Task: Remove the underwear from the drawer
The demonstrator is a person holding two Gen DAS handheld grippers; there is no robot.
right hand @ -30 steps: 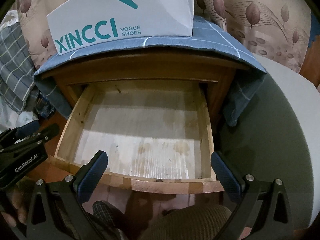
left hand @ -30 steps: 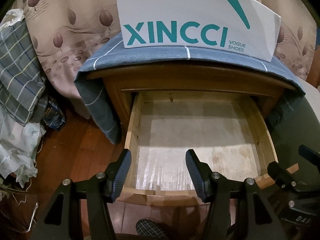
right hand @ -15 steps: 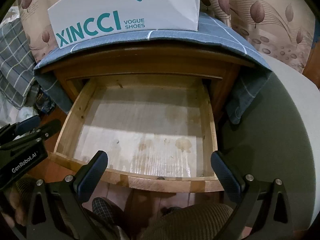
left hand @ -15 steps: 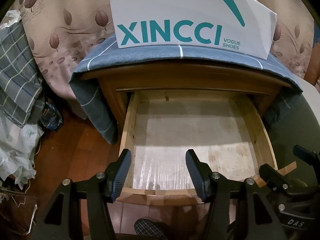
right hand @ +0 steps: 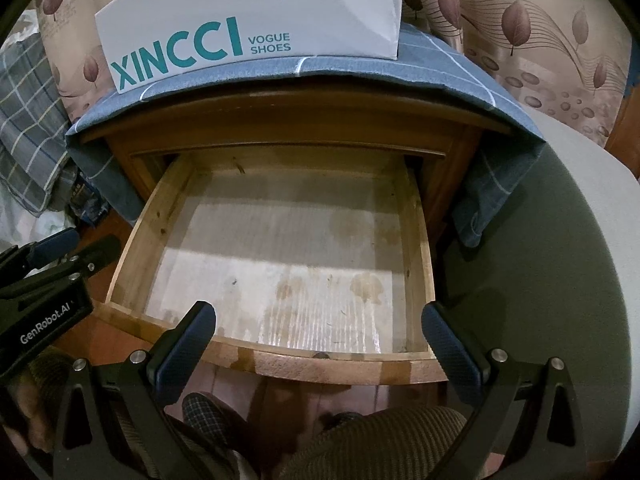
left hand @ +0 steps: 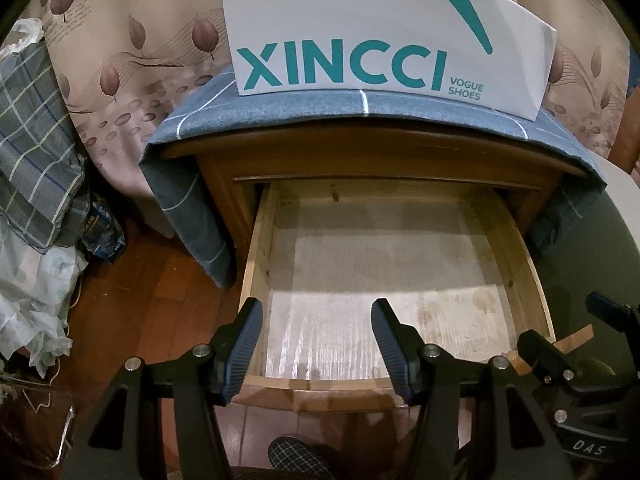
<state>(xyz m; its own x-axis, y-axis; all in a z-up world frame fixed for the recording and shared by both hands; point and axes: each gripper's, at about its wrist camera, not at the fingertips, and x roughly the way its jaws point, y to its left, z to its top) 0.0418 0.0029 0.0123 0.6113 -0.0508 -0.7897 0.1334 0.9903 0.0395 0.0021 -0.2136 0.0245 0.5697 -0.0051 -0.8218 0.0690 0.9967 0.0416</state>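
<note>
The drawer (left hand: 400, 264) is pulled out of the wooden nightstand (left hand: 360, 160) and its pale, stained floor is fully exposed in both wrist views. No underwear shows in either view; its location cannot be told. The left gripper (left hand: 317, 320) hangs above the drawer's front left corner, jaws released and partly spread, nothing between the pads. The right gripper (right hand: 320, 320) hangs above the front rail (right hand: 320, 364), jaws released and spread wide, nothing between the pads. Each gripper points steeply down into the drawer. The right gripper appears at the right edge of the left view, the left gripper at the left edge of the right view. A blue checked cloth (left hand: 304, 114) covers the nightstand top and drapes both sides; a white shoebox (left hand: 380, 32) marked XINCCI stands on it.
</note>
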